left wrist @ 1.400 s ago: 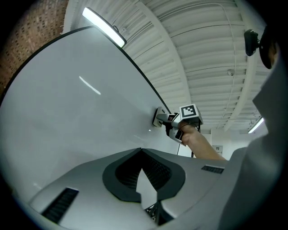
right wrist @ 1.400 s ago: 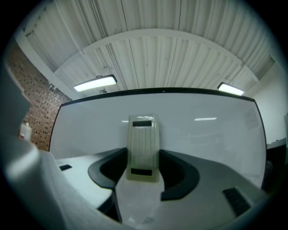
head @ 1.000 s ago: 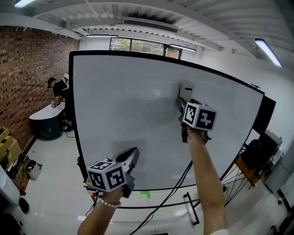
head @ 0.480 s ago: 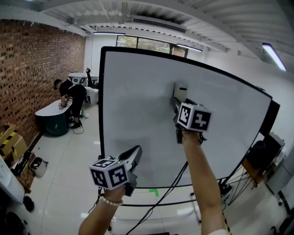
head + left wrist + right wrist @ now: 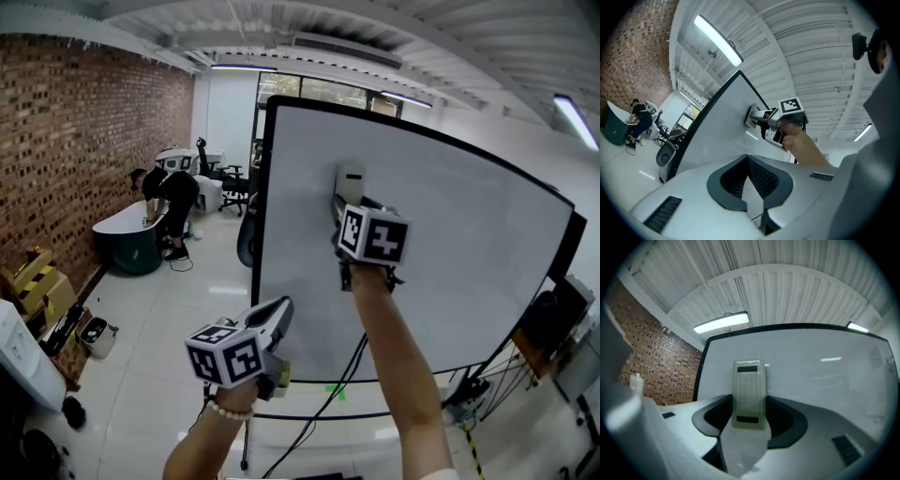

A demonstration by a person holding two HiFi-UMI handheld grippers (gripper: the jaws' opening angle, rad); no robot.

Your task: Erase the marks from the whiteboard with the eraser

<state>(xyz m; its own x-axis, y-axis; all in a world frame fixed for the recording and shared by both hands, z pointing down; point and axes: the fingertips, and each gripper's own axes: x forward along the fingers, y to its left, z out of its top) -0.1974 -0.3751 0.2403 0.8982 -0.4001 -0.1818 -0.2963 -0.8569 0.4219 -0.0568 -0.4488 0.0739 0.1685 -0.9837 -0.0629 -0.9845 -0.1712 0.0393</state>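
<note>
Head view, right tool (image 5: 345,200) clamping eraser (image 5: 350,178) against whiteboard (image 5: 459,244), left tool (image 5: 278,307) clenched empty, brick wall (image 5: 84,131) left

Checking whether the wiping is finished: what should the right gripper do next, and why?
Probably ease the eraser off the whiteboard. The right gripper clamps it upright against the board, yet no view shows clear marks near it, so another stroke seems unneeded.

The right gripper (image 5: 345,204) is reaching high, clamping the eraser (image 5: 350,178); the left gripper (image 5: 274,319) is hovering below it, jaws pressed together.
</note>
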